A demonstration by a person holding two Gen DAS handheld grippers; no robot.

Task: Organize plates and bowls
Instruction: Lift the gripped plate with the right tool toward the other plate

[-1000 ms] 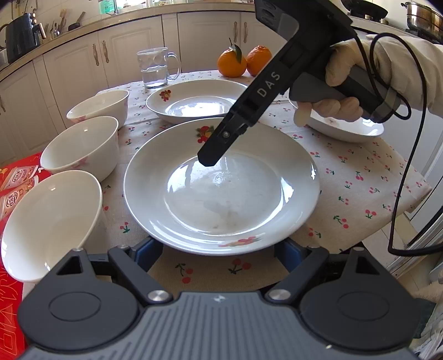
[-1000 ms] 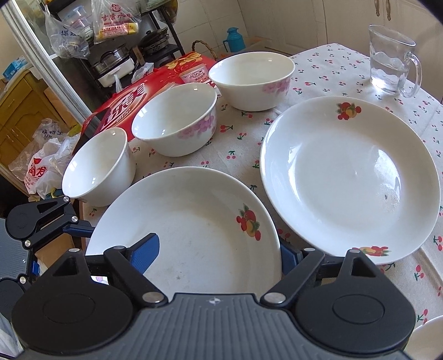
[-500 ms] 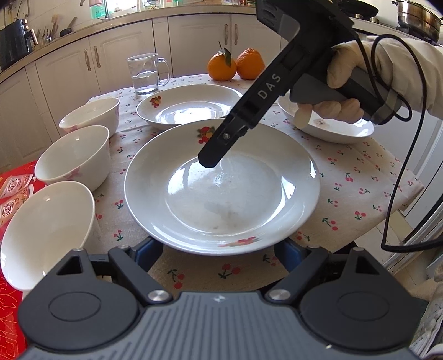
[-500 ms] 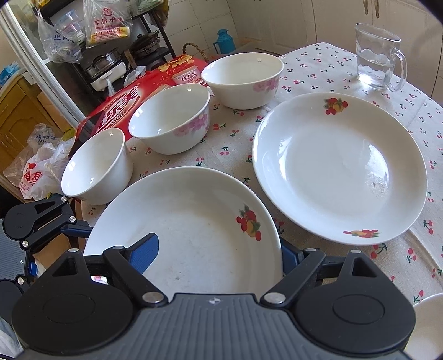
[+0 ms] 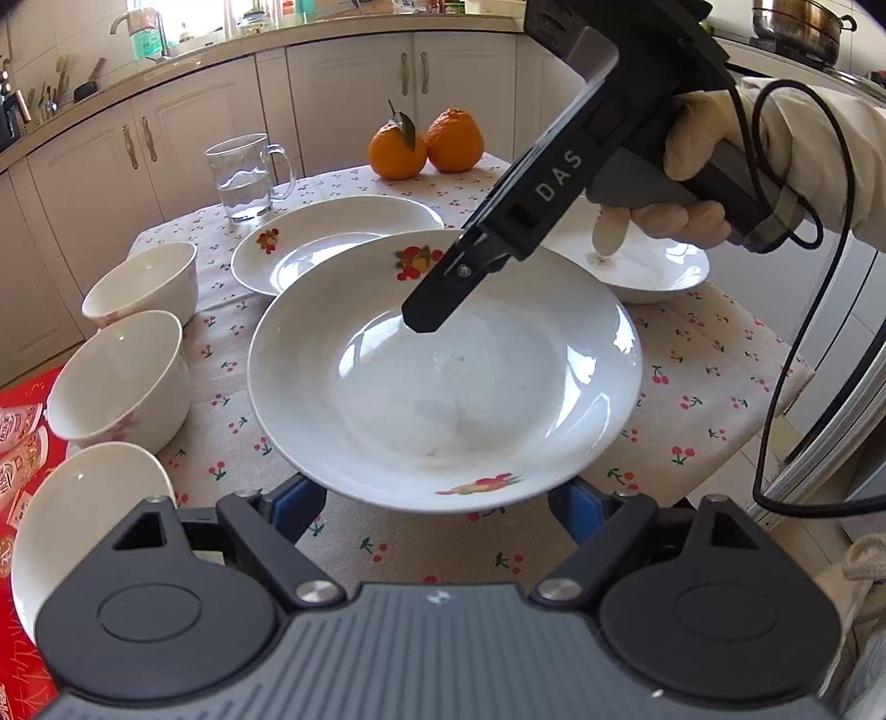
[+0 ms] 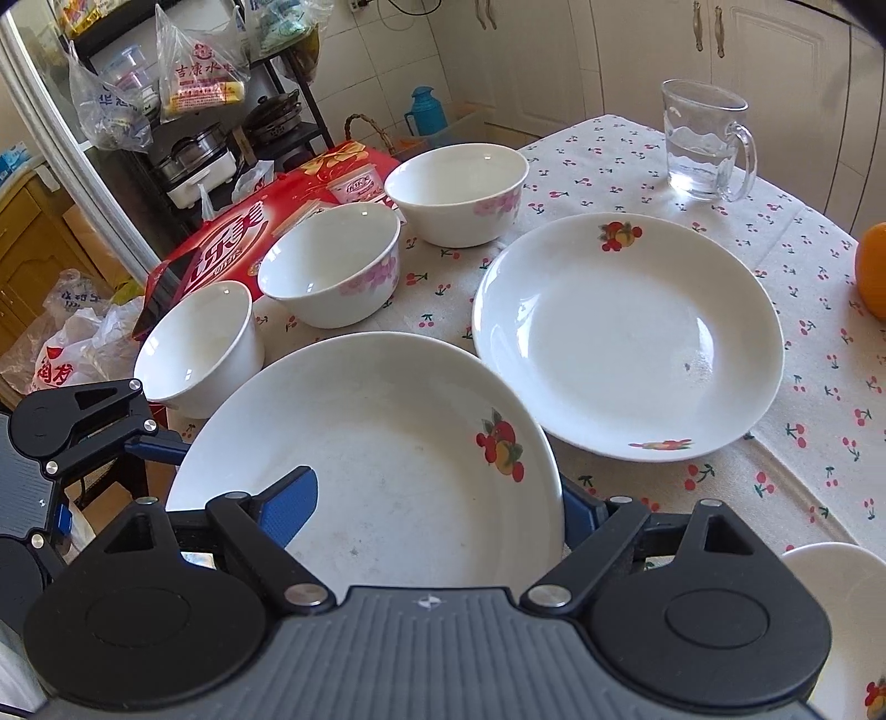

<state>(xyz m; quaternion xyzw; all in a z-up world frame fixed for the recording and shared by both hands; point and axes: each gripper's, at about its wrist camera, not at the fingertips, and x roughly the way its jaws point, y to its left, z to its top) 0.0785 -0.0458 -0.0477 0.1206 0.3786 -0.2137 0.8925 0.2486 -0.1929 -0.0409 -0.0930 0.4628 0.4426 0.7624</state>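
Cream cabinets [image 5: 332, 99] curved around the kitchen beneath a cluttered counter [image 5: 232, 39]. Daylight fell across the cherry-print tablecloth [image 5: 720, 376]. A dark metal rack [image 6: 221, 111] stood against the tiled wall [image 6: 398, 55].

Black "DAS" gripper [image 5: 423, 321], blue pads, cream glove [image 5: 686, 166].

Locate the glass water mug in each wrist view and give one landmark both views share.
Left wrist view: glass mug stands upper left, at the table's far edge, behind the resting plate.
Right wrist view: glass mug stands upper right, beyond that plate.
Shared landmark: the resting plate's fruit decal.
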